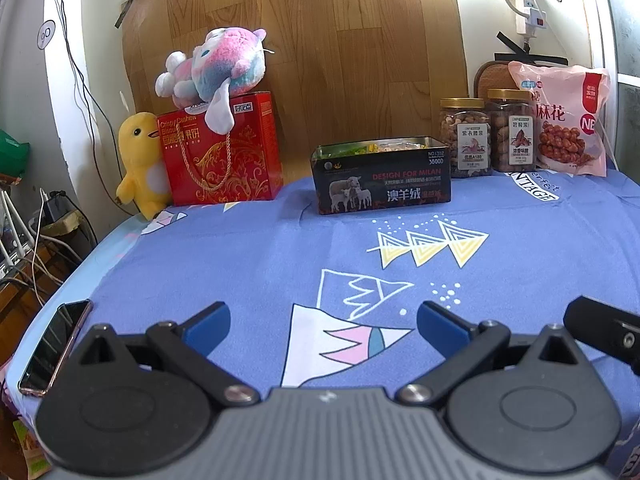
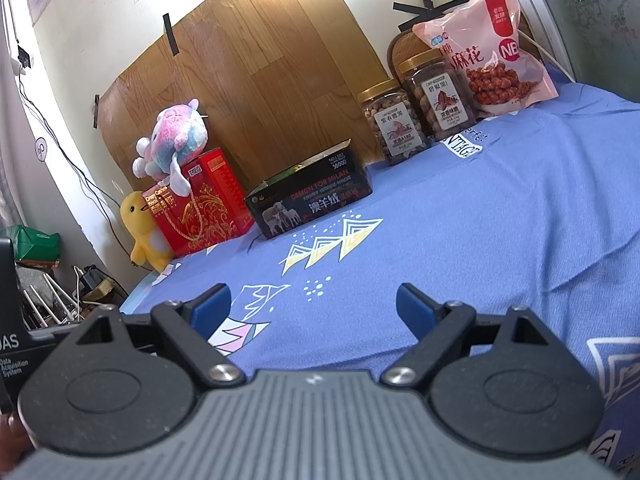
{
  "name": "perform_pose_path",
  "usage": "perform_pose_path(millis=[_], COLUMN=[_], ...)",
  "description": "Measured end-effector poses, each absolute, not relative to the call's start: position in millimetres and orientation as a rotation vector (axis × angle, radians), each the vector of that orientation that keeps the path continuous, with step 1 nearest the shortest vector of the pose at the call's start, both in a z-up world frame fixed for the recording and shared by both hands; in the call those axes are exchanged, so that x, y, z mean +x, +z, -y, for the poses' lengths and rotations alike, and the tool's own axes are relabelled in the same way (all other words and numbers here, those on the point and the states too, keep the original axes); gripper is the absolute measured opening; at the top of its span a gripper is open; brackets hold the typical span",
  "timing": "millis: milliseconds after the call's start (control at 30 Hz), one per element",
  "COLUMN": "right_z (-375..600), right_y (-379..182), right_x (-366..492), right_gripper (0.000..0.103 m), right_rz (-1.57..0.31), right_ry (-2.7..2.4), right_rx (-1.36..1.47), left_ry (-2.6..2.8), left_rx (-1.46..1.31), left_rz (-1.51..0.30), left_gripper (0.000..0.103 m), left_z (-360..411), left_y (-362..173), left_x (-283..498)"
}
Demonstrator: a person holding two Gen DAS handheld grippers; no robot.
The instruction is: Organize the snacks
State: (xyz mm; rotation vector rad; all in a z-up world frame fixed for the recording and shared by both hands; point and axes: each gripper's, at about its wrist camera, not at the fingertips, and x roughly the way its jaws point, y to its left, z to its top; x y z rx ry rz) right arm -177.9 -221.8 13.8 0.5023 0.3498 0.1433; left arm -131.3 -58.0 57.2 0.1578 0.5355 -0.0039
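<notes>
Left tool (image 1: 323, 326) spread wide, empty, hovering over the blue cloth (image 1: 240, 248), well short of the open black tin (image 1: 382, 184). Behind that tin to its right, two nut jars (image 1: 466, 138) and a pink snack bag (image 1: 564, 120); left, a red gift box (image 1: 224, 152). Right tool (image 2: 313, 310) likewise released, empty, near side of the tin (image 2: 312, 196), jars (image 2: 394, 122) beyond.

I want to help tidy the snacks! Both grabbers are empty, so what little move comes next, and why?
Probably move the right hand-held gripper forward toward the gold-lidded clear nut jar. Both the right and the left hand-held gripper are open and hold nothing, low over the blue patterned cloth, and the snacks all stand at the far edge beside the open black tin.
</notes>
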Motion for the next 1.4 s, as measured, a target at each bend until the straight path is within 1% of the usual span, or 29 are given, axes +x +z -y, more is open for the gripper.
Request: perform_pose_path(millis=[1400], right_z=[221.5], right_y=[13.5], right_x=[-177.6], right_gripper=[0.092], right_rz=[-0.351], right_ry=[0.138], right_rx=[0.498], left_ry=[-0.004], left_rx=[0.169], left_rz=[-0.529], left_gripper=[0.103], left_z=[55.7], left_y=[57.1], left_x=[-129.7])
